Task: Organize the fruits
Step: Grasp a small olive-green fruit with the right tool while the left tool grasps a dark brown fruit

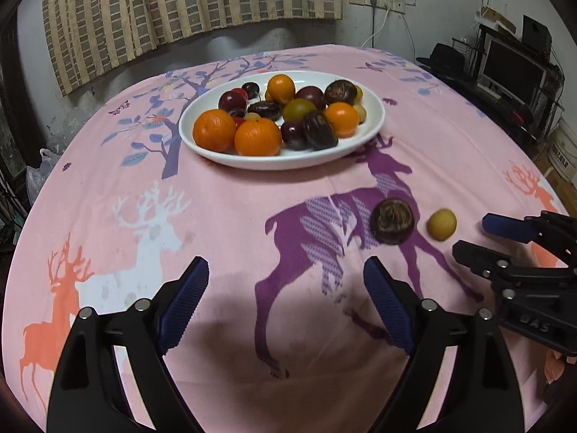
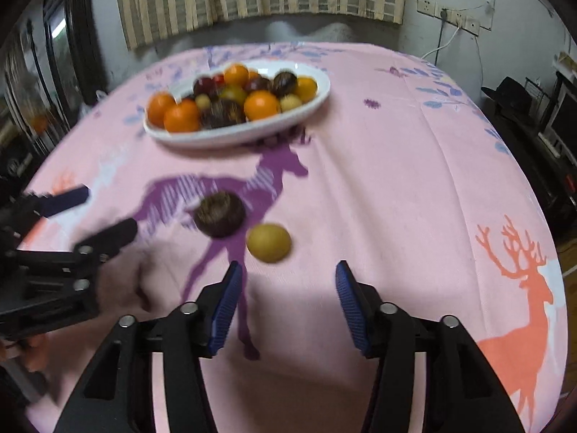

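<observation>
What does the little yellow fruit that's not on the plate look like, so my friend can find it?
Start at the white plate of fruit on the pink deer tablecloth, then come nearer, to the purple deer. Two loose fruits lie there side by side, apart. The yellow fruit is the smaller, smooth, round one, nearest the right gripper; its neighbour, the dark fruit, is bigger, brown-purple and rough.

Pink deer-print cloth (image 1: 230, 209) over bench; striped beige curtain (image 1: 173, 3); white wall sockets (image 1: 377, 0); black monitor (image 1: 512, 68).
</observation>
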Demonstrator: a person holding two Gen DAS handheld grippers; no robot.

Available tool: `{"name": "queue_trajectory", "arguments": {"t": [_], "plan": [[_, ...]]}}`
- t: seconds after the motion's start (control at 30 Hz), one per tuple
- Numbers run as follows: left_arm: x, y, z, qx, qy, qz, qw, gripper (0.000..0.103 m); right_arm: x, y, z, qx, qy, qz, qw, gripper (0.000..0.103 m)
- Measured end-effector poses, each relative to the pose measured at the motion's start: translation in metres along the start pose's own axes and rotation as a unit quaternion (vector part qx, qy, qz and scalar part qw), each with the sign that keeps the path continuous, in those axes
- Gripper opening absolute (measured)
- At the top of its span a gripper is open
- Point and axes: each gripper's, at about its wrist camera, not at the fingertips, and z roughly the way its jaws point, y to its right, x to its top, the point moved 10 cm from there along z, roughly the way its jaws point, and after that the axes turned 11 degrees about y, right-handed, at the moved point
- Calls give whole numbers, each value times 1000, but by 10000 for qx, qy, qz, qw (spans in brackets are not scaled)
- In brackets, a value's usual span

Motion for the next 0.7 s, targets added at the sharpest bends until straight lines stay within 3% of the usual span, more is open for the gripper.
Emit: {"name": "queue_trajectory", "arguments": {"t": [0.17, 0.27, 0.57, 0.7], "plan": [[-2, 4, 0, -17, -33, 74, 10000, 85, 6, -6, 14, -7, 81, -12, 10000, 47], [1, 8, 2, -26, -70, 102, 9999, 85, 10, -12, 23, 82, 143, -93, 9998, 30], [14, 41, 17, -235, -118, 224, 9994, 86, 26, 35, -8, 345, 451, 1040, 9930, 29], [17, 64, 32, -334, -177, 388, 9985, 86, 33, 42, -17, 347, 596, 1167, 9908, 29]]}}
